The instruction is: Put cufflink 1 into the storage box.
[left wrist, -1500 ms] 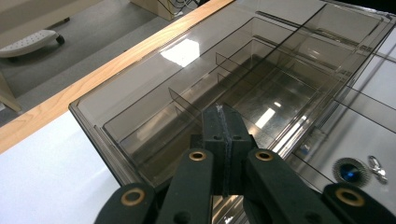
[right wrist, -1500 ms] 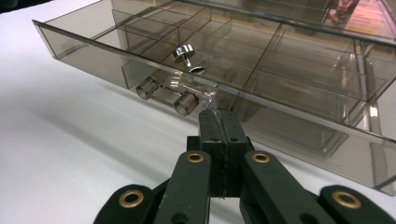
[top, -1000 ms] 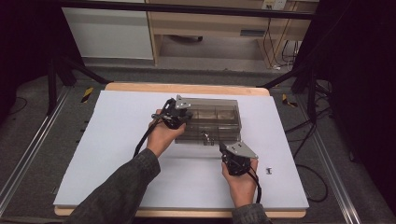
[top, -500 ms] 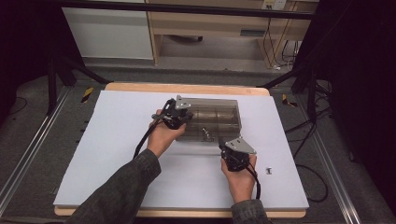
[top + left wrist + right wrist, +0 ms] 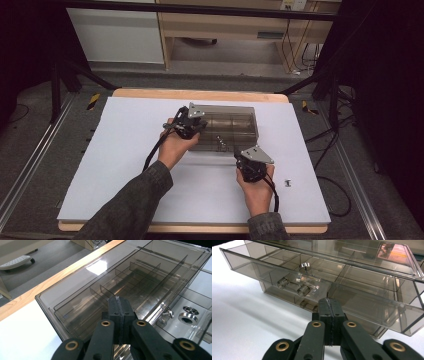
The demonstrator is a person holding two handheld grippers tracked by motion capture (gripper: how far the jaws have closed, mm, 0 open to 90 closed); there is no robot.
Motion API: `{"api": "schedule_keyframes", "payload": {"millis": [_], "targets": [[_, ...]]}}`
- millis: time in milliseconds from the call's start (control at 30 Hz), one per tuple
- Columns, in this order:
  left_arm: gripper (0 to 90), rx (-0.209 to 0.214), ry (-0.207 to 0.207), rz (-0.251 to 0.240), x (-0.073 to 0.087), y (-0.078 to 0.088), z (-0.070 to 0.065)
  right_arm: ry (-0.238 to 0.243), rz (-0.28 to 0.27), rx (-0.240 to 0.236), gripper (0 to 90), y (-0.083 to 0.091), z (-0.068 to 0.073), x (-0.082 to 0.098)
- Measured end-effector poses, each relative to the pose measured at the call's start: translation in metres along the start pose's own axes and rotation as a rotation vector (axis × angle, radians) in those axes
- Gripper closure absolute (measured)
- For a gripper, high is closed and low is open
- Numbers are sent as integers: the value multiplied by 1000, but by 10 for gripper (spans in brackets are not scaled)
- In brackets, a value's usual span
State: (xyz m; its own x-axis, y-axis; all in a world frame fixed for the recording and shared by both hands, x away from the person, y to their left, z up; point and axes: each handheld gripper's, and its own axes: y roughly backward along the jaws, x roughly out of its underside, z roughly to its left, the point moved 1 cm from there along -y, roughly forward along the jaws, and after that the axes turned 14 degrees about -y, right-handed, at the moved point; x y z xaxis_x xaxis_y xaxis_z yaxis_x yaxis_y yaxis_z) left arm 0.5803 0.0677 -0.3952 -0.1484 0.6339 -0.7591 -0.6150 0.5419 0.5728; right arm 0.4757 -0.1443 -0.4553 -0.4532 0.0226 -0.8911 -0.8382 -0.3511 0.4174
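At the near left corner of the smoky clear compartment box [image 5: 227, 127], the left hand-held gripper [image 5: 192, 125] rests with its jaws pressed together on nothing, over the box's lid. Just in front of the pulled-out drawer [image 5: 337, 302], the right hand-held gripper [image 5: 250, 165] is likewise closed and empty. Small metal parts [image 5: 303, 290] lie in the drawer's compartments; the box stands toward the far middle of the white surface [image 5: 125, 150].

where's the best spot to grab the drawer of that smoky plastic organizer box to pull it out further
Probably the drawer's front wall, at its top rim, coming from the person's side. It juts out of the organizer box toward the right tongs, and the thin upright wall suits a pinch from above. The tongs are shut now, so they would need to open first. Keep clear of the small metal parts inside.
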Motion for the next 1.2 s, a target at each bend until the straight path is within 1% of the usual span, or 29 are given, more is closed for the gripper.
{"api": "schedule_keyframes", "payload": {"millis": [433,600,767,967,1033,1067,1200], "targets": [[900,-1,3,-2,0,0,0,6,-3,3,900,-10,-3,-5],[900,-3,3,2,0,0,0,-5,-3,-1,900,-13,-4,-7],[900,3,5,2,-1,-1,0,-17,-2,-6,900,-17,-6,-8],[900,1,3,5,-2,-1,-1,-20,-8,-3,900,-21,-7,-11],[900,3,-6,11,-2,0,0,-22,-9,-1,900,-23,-8,-12],[900,4,-4,11,-2,0,0,-28,-7,-4,900,-23,-8,-12],[900,2,-1,9,-2,0,-1,-29,-14,2,900,-28,-10,-15]]}}
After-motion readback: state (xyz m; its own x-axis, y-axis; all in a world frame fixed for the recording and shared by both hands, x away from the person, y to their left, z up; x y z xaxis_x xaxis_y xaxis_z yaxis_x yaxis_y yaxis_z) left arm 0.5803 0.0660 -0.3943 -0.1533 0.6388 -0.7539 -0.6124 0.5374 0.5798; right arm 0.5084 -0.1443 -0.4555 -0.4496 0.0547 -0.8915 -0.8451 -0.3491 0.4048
